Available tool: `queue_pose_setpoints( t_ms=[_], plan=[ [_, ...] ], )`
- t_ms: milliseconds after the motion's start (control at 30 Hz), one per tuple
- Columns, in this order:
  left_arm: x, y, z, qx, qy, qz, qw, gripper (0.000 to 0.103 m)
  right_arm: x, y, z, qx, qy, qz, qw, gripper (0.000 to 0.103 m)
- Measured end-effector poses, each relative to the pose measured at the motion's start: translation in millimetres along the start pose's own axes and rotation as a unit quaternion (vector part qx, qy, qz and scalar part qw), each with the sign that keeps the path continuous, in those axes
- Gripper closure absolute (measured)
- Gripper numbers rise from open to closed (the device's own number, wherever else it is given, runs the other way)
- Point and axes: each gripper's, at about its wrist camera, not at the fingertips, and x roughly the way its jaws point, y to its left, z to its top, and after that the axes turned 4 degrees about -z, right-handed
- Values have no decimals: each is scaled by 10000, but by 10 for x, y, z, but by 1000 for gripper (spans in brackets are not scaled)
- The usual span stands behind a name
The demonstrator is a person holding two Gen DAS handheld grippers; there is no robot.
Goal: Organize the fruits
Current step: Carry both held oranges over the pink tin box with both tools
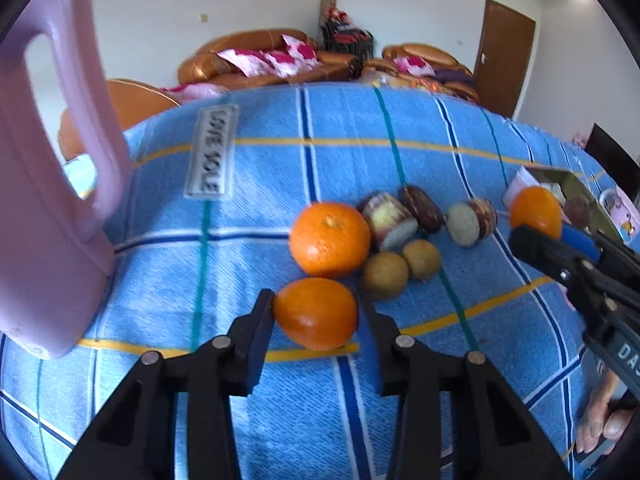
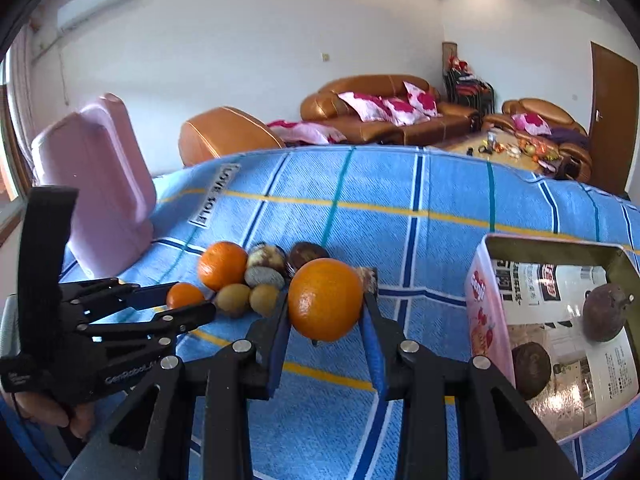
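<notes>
On a blue plaid cloth (image 2: 400,184), with leather sofas (image 2: 384,112) behind, my right tool (image 2: 326,312) clamps an orange (image 2: 325,299) lifted beside the tin box (image 2: 560,336). My left tool (image 1: 316,312) brackets another orange (image 1: 316,313), left finger touching; whether gripped, I cannot tell.

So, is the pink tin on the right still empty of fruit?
No, the pink tin already holds two dark round fruits, seen in the right wrist view, lying on its printed paper lining.
</notes>
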Motion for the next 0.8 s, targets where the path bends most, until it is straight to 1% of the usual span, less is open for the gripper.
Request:
queue_pose_setpoints(
  t_ms=[67,100,133,200,233,300,333,400,500,633,800],
  plan=[
    [-133,30,28,-102,-353,-19,9993,62,-64,14,12,7,-179,92,9998,67],
    [-227,52,45,-195,-610,-63,9979,62,-109,20,23,10,-306,155,9994,67],
    [-348,78,60,-327,-944,-93,9950,62,-159,28,26,11,-433,211,9988,67],
    [-495,106,63,-467,-1356,-32,9897,62,-234,45,44,1,-676,276,9973,67],
    [-562,119,59,-528,-1546,18,9866,62,-259,54,48,-16,-762,264,9967,67],
    [-624,131,62,-639,-1768,136,9821,62,-306,89,32,-69,-898,174,9958,67],
    [-629,130,52,-680,-1833,198,9805,62,-311,98,30,-89,-946,97,9954,67],
    [-606,108,42,-665,-1854,324,9799,62,-303,104,32,-124,-1018,-107,9947,67],
    [-555,64,33,-670,-1815,367,9804,62,-311,110,4,-234,-1105,-407,9928,67],
    [-491,-37,-4,-525,-1770,489,9816,62,-293,122,-7,-325,-1086,-550,9920,67],
    [-430,-125,-27,-406,-1670,639,9830,62,-304,152,-38,-432,-1030,-616,9918,67]
  ],
)
